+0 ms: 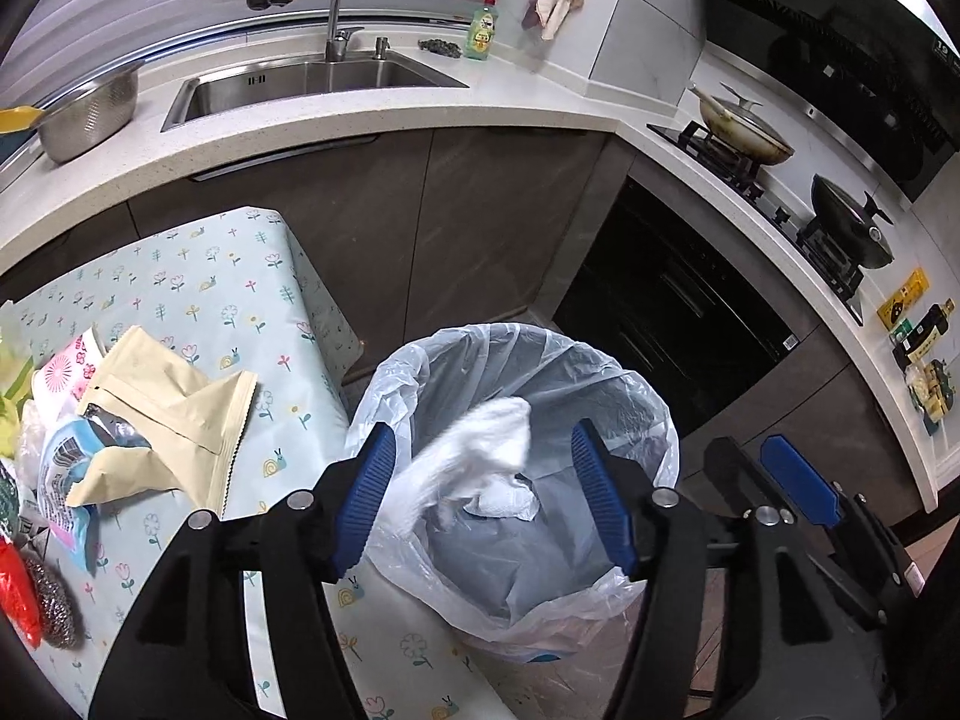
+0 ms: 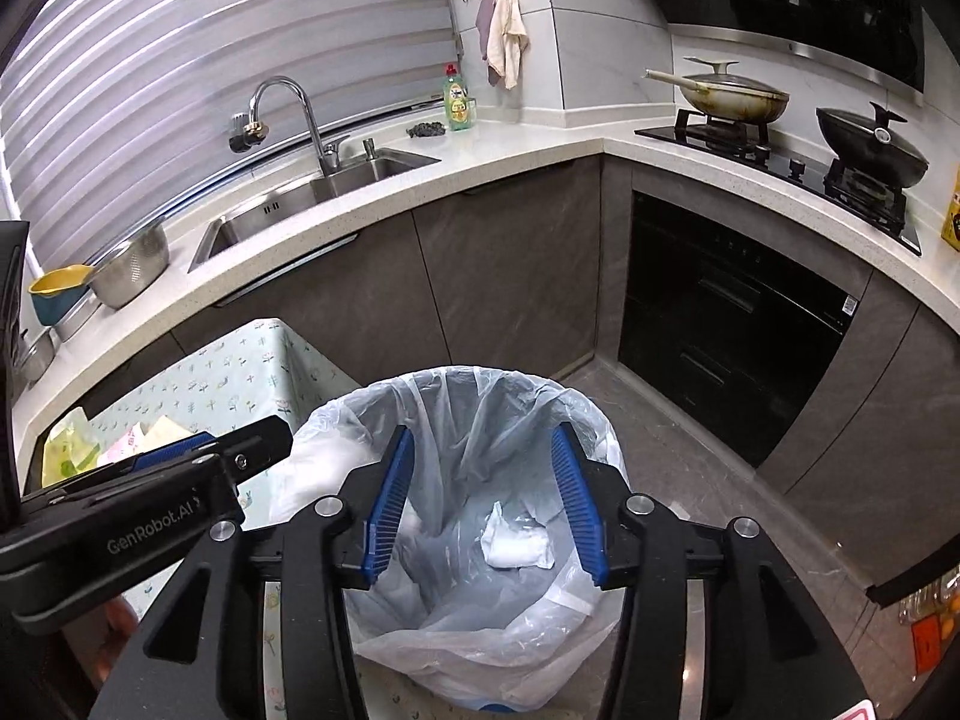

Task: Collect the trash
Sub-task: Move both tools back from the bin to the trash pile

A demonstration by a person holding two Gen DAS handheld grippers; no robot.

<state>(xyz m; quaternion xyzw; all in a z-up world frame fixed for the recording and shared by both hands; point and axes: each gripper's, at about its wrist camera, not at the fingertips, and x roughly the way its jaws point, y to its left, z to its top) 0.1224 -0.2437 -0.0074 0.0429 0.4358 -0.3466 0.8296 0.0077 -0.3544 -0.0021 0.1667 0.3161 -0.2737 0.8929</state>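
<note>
Over the round bin lined with a clear plastic bag [image 1: 516,480], your left gripper [image 1: 483,501] stands wide open, empty, a blurred white plastic scrap [image 1: 480,450] between its fingers, apparently dropping. Your right gripper [image 2: 483,501] hangs open, empty, above a crumpled white tissue [image 2: 516,546] inside. Beige pouches [image 1: 162,414] wait at the floral-clothed bench's [image 1: 240,276] edge: keep releases above the bin's middle.
</note>
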